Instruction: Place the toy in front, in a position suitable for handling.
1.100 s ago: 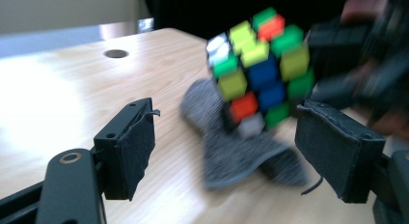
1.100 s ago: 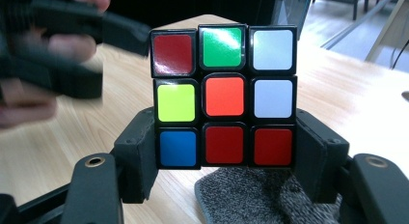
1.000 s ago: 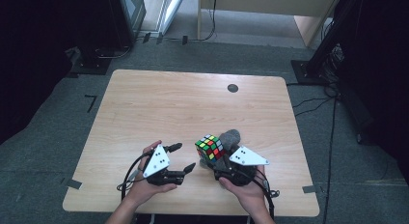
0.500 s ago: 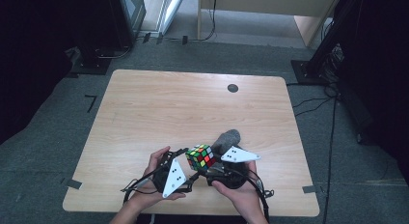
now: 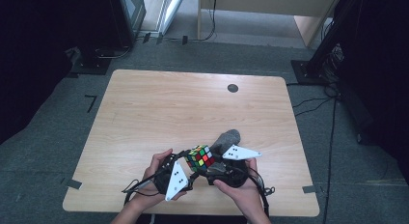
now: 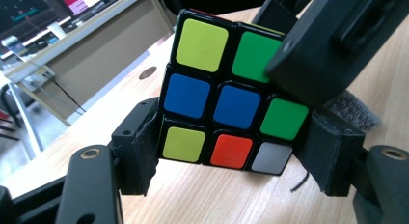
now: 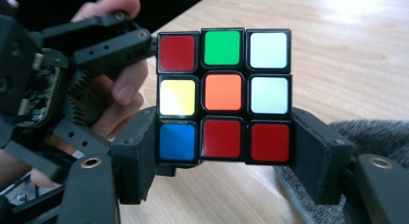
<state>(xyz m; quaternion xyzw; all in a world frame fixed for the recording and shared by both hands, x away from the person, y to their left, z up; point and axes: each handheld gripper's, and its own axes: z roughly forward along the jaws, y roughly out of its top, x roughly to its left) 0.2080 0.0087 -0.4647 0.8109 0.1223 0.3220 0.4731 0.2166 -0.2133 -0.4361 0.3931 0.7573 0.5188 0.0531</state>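
A scrambled Rubik's cube (image 5: 200, 158) hangs just above the table's near edge, held between both grippers. My left gripper (image 5: 189, 164) comes from the left. Its jaws have just been closing with the cube between them, and its pads (image 6: 140, 151) now press on the bottom row of the cube (image 6: 226, 103). My right gripper (image 5: 215, 165) is shut on the cube (image 7: 223, 93) from the other side, its pads (image 7: 308, 151) clamping the bottom row. One jaw of the right gripper (image 6: 333, 40) covers the cube's upper right corner in the left gripper view.
A grey cloth pad (image 5: 225, 138) lies on the wooden table (image 5: 169, 108) just behind the cube, also under the right jaw (image 7: 381, 132). A small black round hole (image 5: 233, 88) sits near the far edge. A person's fingers (image 7: 126, 91) wrap the left gripper.
The left gripper, a second ago apart from the cube with jaws spread, has moved right onto it and closed. The cube and right gripper shifted slightly left and nearer.
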